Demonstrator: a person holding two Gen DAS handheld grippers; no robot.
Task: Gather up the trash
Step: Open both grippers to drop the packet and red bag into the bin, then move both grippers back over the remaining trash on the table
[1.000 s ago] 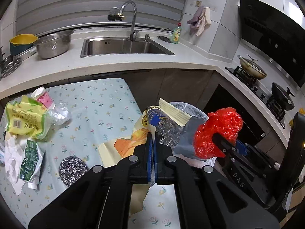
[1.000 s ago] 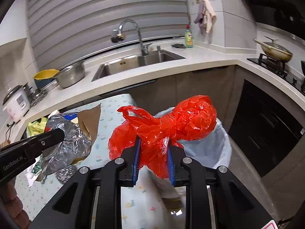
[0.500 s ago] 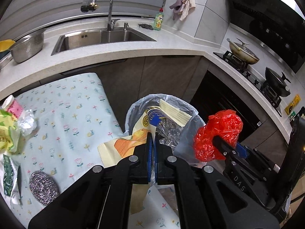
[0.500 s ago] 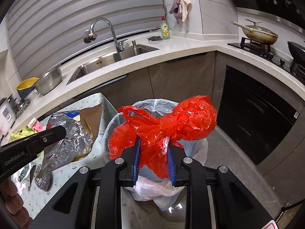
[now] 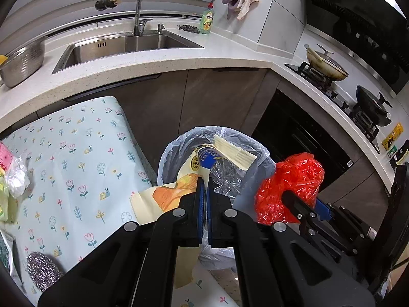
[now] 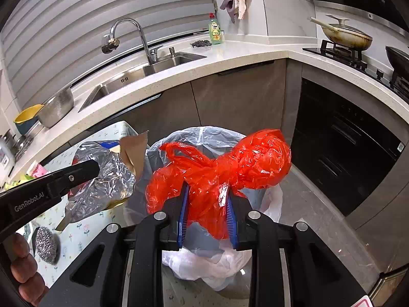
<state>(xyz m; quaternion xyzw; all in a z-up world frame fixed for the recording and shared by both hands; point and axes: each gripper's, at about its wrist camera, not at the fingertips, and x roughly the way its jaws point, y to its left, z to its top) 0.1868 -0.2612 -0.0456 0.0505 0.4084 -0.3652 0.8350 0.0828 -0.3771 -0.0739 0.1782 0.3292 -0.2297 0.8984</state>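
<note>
My left gripper (image 5: pixel 204 182) is shut on a yellow and foil snack wrapper (image 5: pixel 163 197), which hangs over the left rim of the waste bin (image 5: pixel 176 148) lined with a pale blue bag. My right gripper (image 6: pixel 207 192) is shut on a knotted red plastic bag (image 6: pixel 255 161), held above the bin's mouth (image 6: pixel 204 133). In the right wrist view the left gripper (image 6: pixel 94 168) comes in from the left with the wrapper's foil side (image 6: pixel 102 192) showing. In the left wrist view the red bag (image 5: pixel 288 179) and right gripper (image 5: pixel 301 202) sit to the right.
A table with a floral cloth (image 5: pixel 76 153) stands left of the bin, with a steel scourer (image 5: pixel 41 271) and more wrappers at its left edge (image 5: pixel 15 176). Behind are cabinets, a counter with a sink (image 5: pixel 122 46), and a stove (image 5: pixel 327 74). A hand (image 6: pixel 23 268) holds the left gripper.
Both grippers have carried their loads rightwards off the table and lower. The bin, barely seen a second ago, now lies directly under them.
</note>
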